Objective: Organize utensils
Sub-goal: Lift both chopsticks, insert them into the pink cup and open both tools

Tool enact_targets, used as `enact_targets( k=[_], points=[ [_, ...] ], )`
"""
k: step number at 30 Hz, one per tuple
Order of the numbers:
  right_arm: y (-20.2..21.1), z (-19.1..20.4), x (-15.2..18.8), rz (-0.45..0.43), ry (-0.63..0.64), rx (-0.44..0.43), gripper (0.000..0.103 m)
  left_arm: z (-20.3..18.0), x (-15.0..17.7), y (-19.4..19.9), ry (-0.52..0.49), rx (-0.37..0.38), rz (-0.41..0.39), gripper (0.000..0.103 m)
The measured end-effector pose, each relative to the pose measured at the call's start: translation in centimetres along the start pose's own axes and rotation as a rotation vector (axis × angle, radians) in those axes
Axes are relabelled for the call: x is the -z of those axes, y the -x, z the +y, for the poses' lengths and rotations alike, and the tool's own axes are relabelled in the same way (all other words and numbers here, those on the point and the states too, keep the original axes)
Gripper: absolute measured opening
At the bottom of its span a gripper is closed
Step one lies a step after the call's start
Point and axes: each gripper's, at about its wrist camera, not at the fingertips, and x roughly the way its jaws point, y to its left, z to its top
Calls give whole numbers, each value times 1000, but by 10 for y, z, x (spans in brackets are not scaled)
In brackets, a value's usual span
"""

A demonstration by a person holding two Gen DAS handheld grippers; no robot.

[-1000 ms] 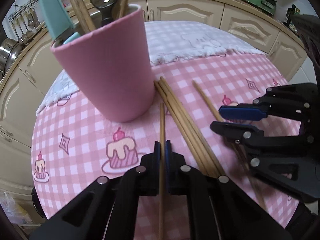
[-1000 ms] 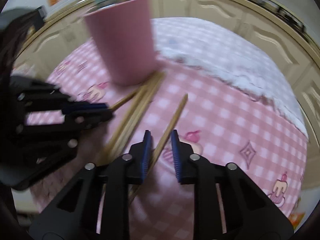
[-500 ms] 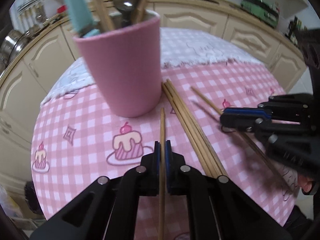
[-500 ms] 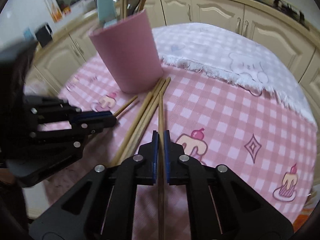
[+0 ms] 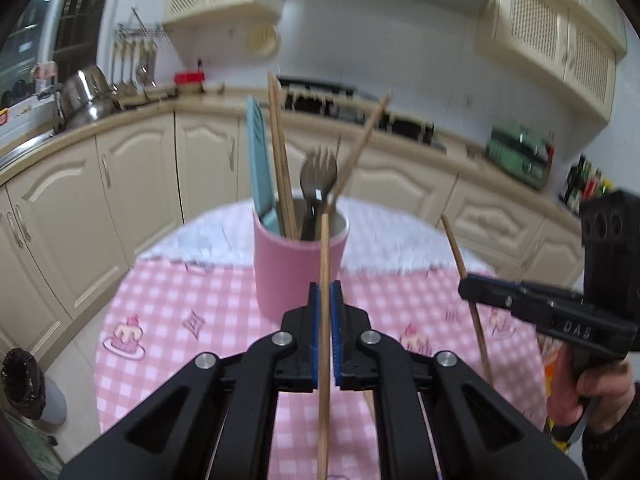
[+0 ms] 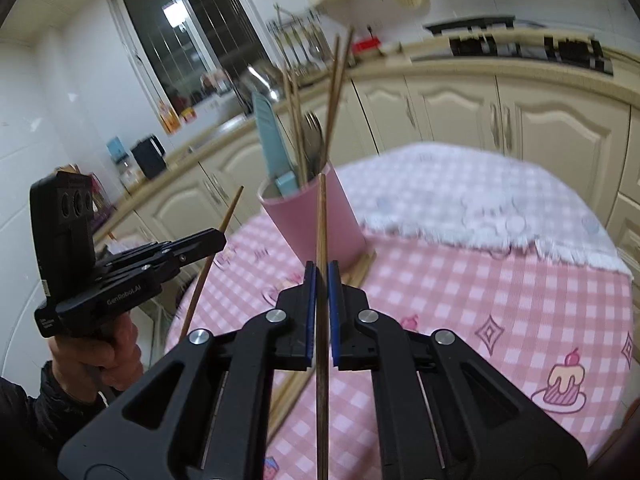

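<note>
Holding one wooden chopstick (image 5: 325,280) pinched in the left gripper (image 5: 325,312) and another chopstick (image 6: 321,248) pinched in the right gripper (image 6: 321,300), now both lifted clear of the pink checked tablecloth (image 6: 500,300) instead of lying on it as a second ago. Facing the pink cup (image 5: 298,268) from higher up, upright at mid-table with utensils inside. Leaving the remaining chopsticks (image 6: 360,268) flat beside the cup's base.
</note>
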Motion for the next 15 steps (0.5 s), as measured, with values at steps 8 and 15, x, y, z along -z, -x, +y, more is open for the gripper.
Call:
enact_targets(
  k=[8,15],
  points=[
    [24,16,-18,-121,51,-40,6,1,-17,29,48,1,-180,5],
    [31,26,-34,-178,78,-60,6,-1,-30,34,66,-12,-253,5]
  ],
)
